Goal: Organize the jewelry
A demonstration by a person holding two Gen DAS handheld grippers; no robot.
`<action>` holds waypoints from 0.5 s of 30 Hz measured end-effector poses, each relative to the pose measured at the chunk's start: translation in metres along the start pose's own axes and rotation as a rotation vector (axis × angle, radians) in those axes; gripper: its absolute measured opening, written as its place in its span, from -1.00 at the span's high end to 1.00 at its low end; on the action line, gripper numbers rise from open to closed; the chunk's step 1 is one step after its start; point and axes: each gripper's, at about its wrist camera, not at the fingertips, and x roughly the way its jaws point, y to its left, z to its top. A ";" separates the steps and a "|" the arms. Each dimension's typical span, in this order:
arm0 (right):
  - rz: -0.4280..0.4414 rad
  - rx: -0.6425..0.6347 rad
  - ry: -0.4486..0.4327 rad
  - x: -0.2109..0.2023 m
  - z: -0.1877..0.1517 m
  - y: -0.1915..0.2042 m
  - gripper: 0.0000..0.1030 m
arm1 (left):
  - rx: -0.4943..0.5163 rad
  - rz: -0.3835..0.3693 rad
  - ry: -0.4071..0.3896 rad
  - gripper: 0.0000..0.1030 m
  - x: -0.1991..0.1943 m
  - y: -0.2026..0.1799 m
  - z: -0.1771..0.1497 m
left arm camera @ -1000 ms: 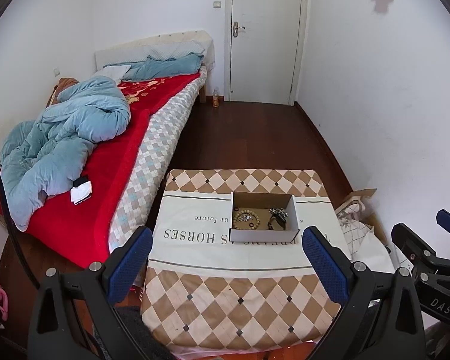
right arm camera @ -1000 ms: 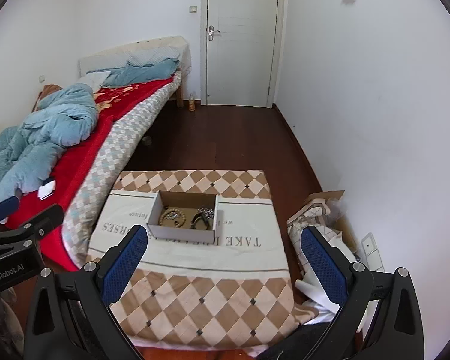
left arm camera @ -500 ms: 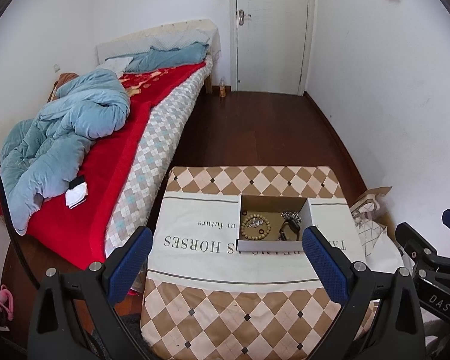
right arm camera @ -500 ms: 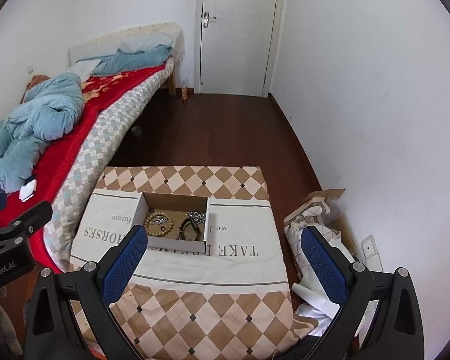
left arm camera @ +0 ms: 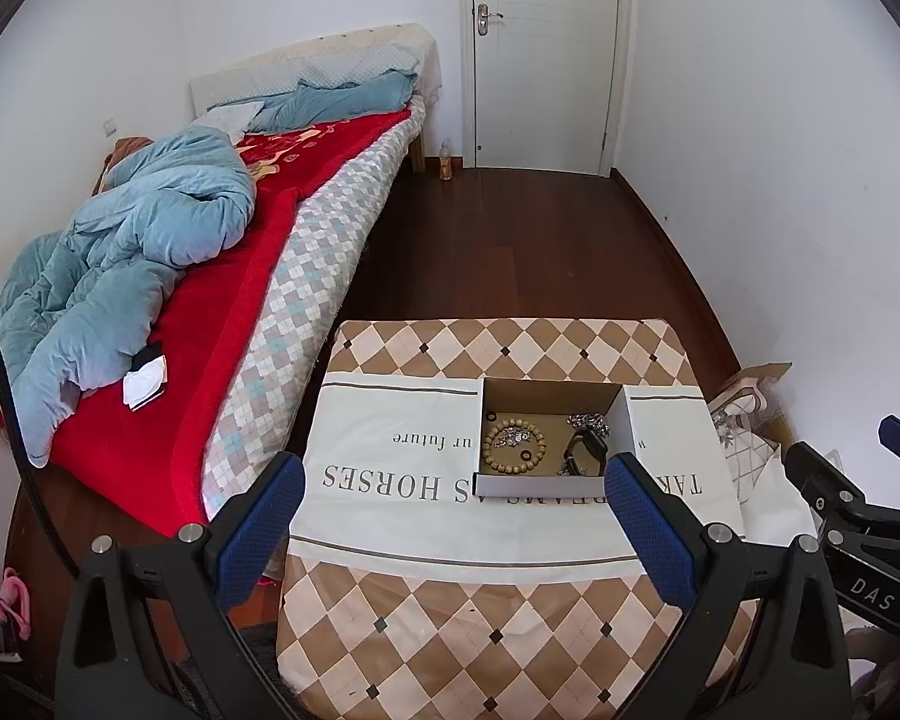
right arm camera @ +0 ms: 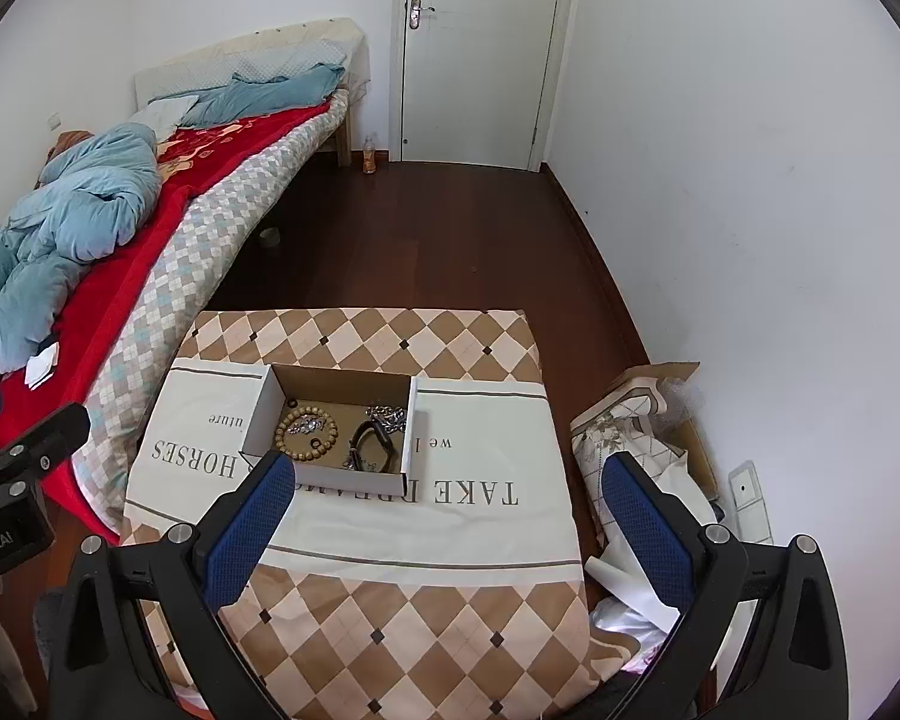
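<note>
A shallow cardboard box (left arm camera: 546, 483) (right arm camera: 330, 483) sits on a table covered with a checked cloth (left arm camera: 450, 618) (right arm camera: 450, 540). Inside lie a wooden bead bracelet (left arm camera: 513, 445) (right arm camera: 306, 437), a silver chain (left arm camera: 588, 422) (right arm camera: 390, 417), a black strap piece (left arm camera: 583, 453) (right arm camera: 373, 443) and small dark rings. My left gripper (left arm camera: 450, 531) is open and empty, above the table's near side, left of the box. My right gripper (right arm camera: 447, 531) is open and empty, right of the box. Each gripper shows at the other view's edge.
A bed (left arm camera: 222, 312) with a red blanket and blue duvet runs along the left. A cardboard box with bags (right arm camera: 648, 438) stands by the right wall. A white door (left arm camera: 543, 54) is at the far end, with a bottle (left arm camera: 446, 161) on the dark floor.
Both grippers have moved forward and tilted down; the table and box now sit lower and closer in both views. Both stay open.
</note>
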 end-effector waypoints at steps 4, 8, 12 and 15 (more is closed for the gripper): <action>0.003 0.000 -0.004 0.000 0.000 0.000 -1.00 | -0.004 0.003 -0.009 -0.98 0.000 -0.001 0.000; 0.008 0.002 -0.006 -0.002 0.001 0.000 -1.00 | -0.003 0.006 -0.009 -0.98 -0.001 -0.001 -0.001; 0.009 0.002 -0.005 -0.002 0.001 0.001 -1.00 | -0.003 0.007 -0.009 -0.98 -0.001 -0.001 -0.002; 0.014 0.004 -0.004 -0.003 0.002 0.001 -1.00 | -0.002 0.008 -0.009 -0.99 -0.001 -0.001 -0.002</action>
